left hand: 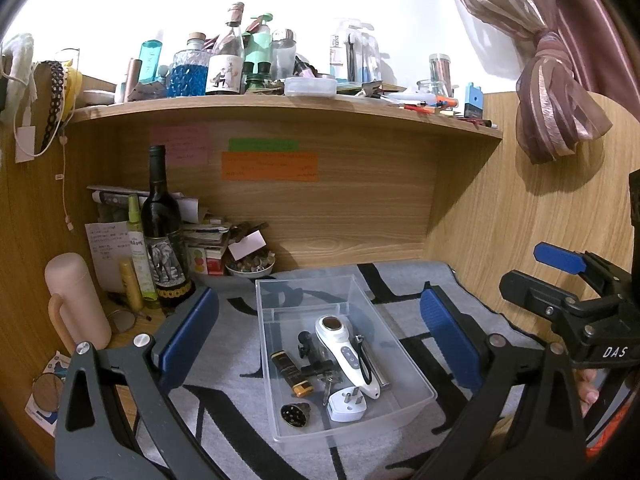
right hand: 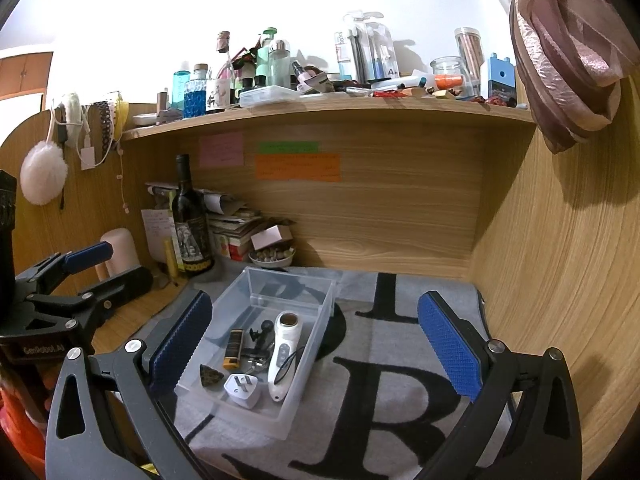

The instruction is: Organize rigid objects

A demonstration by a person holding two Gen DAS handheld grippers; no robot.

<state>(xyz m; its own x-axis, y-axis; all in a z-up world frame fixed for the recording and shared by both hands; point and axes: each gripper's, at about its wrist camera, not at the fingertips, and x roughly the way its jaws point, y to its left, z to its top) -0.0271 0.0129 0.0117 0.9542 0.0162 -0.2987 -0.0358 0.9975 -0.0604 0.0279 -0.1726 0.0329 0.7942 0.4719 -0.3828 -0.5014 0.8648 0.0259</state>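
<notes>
A clear plastic bin [left hand: 412, 404] [right hand: 320, 304] stands on the grey mat. It holds a white handheld device [left hand: 344, 354] [right hand: 282, 354], a white plug adapter [left hand: 347, 404] [right hand: 242, 390], a black and gold tube [left hand: 290, 372] [right hand: 234, 347], a round dark piece [left hand: 295, 414] [right hand: 210, 375] and small black parts [left hand: 310, 350]. My left gripper [left hand: 320, 338] hovers above the bin, open and empty, its blue pads on either side. Over the mat to the bin's right, my right gripper [right hand: 316, 346] is open and empty too; it also shows at the left wrist view's right edge [left hand: 560, 264].
A dark wine bottle [left hand: 164, 236] [right hand: 190, 224], a pink flask [left hand: 76, 300], thin bottles, stacked papers and a small bowl [left hand: 250, 266] crowd the desk's back left. A cluttered shelf [left hand: 280, 104] runs overhead. Wooden walls close the back and right. A tied curtain [left hand: 556, 104] hangs right.
</notes>
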